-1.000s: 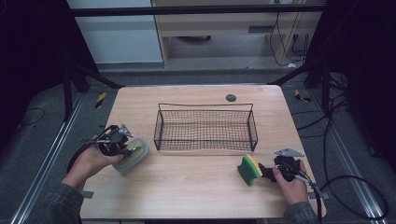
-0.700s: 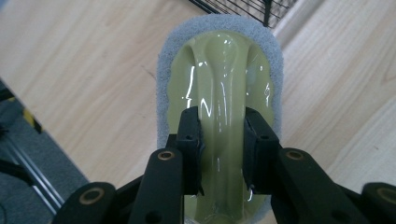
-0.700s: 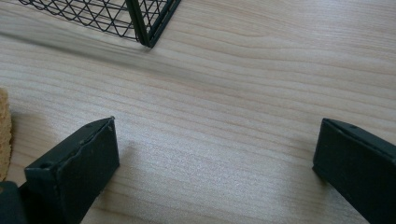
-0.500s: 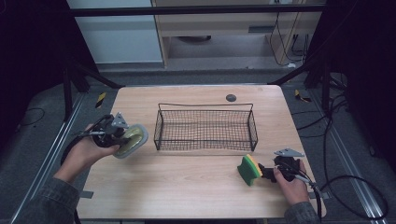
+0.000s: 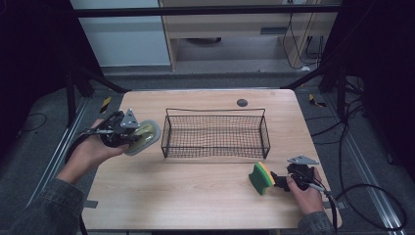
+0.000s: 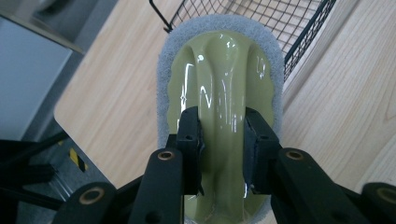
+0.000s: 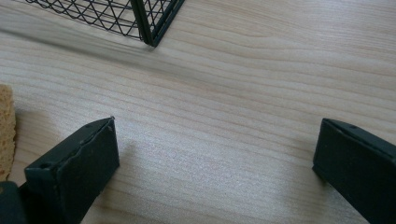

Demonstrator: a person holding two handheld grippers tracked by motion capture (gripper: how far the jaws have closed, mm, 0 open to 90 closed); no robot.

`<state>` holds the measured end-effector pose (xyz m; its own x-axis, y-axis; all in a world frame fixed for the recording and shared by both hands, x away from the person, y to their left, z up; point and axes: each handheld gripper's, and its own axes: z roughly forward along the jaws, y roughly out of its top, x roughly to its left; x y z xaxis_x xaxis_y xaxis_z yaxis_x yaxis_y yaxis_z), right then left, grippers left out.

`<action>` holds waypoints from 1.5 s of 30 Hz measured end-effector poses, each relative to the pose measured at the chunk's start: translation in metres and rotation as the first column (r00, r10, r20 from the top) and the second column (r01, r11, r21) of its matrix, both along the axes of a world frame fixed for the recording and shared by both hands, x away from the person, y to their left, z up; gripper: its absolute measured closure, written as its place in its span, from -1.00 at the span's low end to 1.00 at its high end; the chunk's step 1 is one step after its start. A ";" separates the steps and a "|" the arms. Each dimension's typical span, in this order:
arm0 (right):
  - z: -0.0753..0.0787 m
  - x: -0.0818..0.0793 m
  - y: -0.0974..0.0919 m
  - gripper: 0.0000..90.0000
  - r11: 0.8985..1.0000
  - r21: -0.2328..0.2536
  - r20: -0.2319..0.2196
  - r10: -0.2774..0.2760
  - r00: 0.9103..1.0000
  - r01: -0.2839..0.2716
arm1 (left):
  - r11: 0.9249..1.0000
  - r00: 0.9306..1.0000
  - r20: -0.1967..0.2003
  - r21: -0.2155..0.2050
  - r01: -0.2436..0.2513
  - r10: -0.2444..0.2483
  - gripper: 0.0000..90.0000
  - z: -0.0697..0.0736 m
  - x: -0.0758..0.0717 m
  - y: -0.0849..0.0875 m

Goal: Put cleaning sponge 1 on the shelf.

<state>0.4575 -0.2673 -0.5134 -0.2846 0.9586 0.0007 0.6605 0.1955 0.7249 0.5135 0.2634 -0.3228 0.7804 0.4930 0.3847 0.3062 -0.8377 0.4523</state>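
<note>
My left gripper (image 5: 128,133) is shut on a scrub pad (image 5: 143,136), held in the air over the table's left edge, just left of the wire basket (image 5: 215,110). In the left gripper view the pads (image 6: 189,135) squeeze the ridge of the pad's glossy olive handle (image 6: 224,70), which is rimmed by grey scouring felt (image 6: 163,79). My right gripper (image 5: 279,180) rests low at the table's front right, open, with bare wood between its jaws (image 7: 215,140). A green and yellow sponge (image 5: 260,177) stands on the table just outside one jaw, its edge (image 7: 5,130) at that view's left.
The black wire basket (image 7: 140,18) stands in the table's middle with nothing in it. A small dark disc (image 5: 242,102) lies behind it near the far edge. A cable (image 5: 362,196) trails off the right gripper past the table's right edge (image 5: 313,147).
The left hand has lifted the scrub pad off the table and carried it up and away from the front edge, toward the basket's left end. The right hand and sponge have stayed put.
</note>
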 end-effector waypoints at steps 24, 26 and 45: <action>0.000 0.000 0.000 -0.99 1.000 -0.002 -0.002 0.009 1.000 -0.009 | 0.995 0.993 0.079 0.051 0.082 -0.085 0.58 0.022 0.010 -0.031; 0.000 0.000 0.000 -0.99 1.000 -0.003 -0.002 0.011 1.000 -0.011 | 0.994 0.992 0.081 0.060 0.087 -0.092 0.58 0.026 0.012 -0.033; 0.000 0.000 0.000 -0.99 1.000 -0.005 0.000 0.012 1.000 -0.012 | 0.983 0.980 0.105 0.084 0.161 -0.170 0.58 0.028 0.027 -0.062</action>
<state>0.4578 -0.2674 -0.5135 -0.2963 0.9551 -0.0037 0.6581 0.2070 0.7239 0.5404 0.2019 -0.2952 0.7991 0.3270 0.5046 0.1118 -0.9054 0.4097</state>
